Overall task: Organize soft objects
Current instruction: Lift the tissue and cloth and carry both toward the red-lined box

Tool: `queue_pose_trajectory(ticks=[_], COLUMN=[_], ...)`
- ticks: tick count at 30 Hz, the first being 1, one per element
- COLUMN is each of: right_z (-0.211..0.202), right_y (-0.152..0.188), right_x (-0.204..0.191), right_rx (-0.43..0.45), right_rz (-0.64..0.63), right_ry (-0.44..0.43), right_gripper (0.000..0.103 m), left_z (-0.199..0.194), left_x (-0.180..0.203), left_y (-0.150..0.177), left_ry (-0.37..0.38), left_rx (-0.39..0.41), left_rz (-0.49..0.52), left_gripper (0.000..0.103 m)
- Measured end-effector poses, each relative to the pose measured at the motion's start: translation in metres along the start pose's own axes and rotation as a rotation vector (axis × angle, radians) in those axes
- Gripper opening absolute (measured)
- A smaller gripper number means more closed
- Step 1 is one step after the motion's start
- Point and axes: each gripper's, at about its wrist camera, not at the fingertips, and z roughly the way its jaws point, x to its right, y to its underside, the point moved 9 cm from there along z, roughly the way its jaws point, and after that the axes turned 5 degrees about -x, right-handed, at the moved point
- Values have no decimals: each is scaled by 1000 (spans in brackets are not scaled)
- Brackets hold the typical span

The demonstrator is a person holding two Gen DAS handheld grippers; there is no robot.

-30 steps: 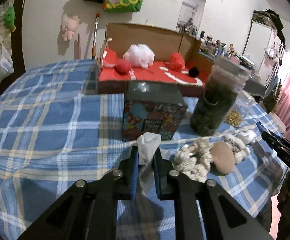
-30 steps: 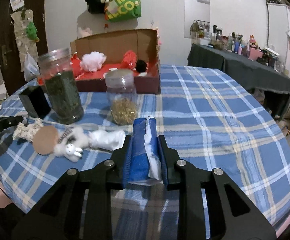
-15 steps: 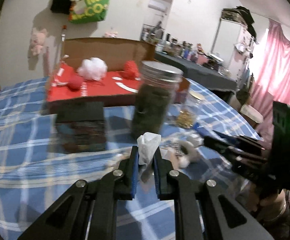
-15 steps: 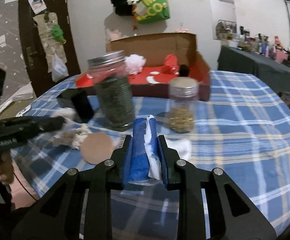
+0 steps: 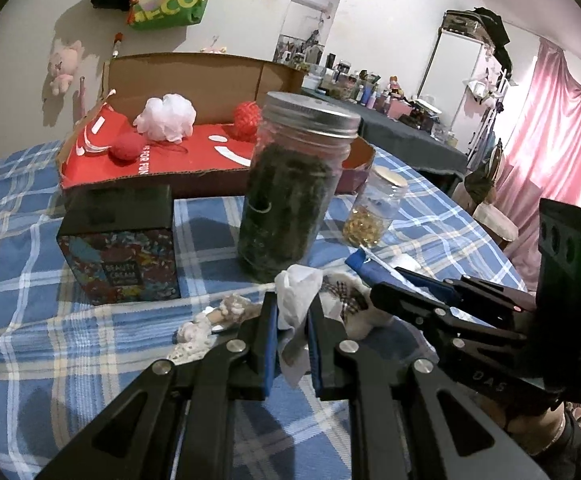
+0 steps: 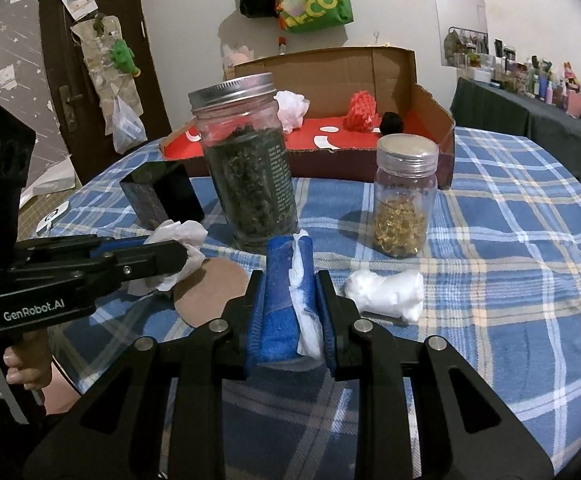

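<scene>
My left gripper (image 5: 292,312) is shut on a crumpled white tissue (image 5: 296,292), seen also in the right wrist view (image 6: 182,236). My right gripper (image 6: 290,280) is shut on a blue sponge pad with a white tissue strip (image 6: 278,276); it shows in the left wrist view (image 5: 370,268) just right of my left fingers. Both hover low over soft items on the checked cloth: a tan round pad (image 6: 210,292), a white wad (image 6: 386,292), a knitted cream piece (image 5: 210,324). A cardboard box with a red floor (image 5: 194,156) holds a white pouf (image 5: 166,118) and red balls.
A tall jar of dark leaves (image 5: 290,196) and a small jar of gold bits (image 6: 404,208) stand just beyond the grippers. A black printed box (image 5: 120,240) sits to the left. The round table's edge (image 6: 570,380) curves at the right.
Both grippers have swung toward each other over the soft pile. Each keeps its grip on its item. The right gripper now fills the left view's right side.
</scene>
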Motion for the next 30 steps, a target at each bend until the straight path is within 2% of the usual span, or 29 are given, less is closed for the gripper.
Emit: queue_pose_trajectory(ticks=[11,30], right_z=[0,-13], right_y=[0,0], right_x=[5,46], right_rx=[-6,-16], right_rz=[4,85], right_ry=[14,56], right_gripper=[24,24], left_z=[-7,-29], left_x=[-15,-78], left_y=[-1,4], left_ry=[-10,3], left_rx=[4,7], left_rz=[-36,-232], left_gripper=[14,14])
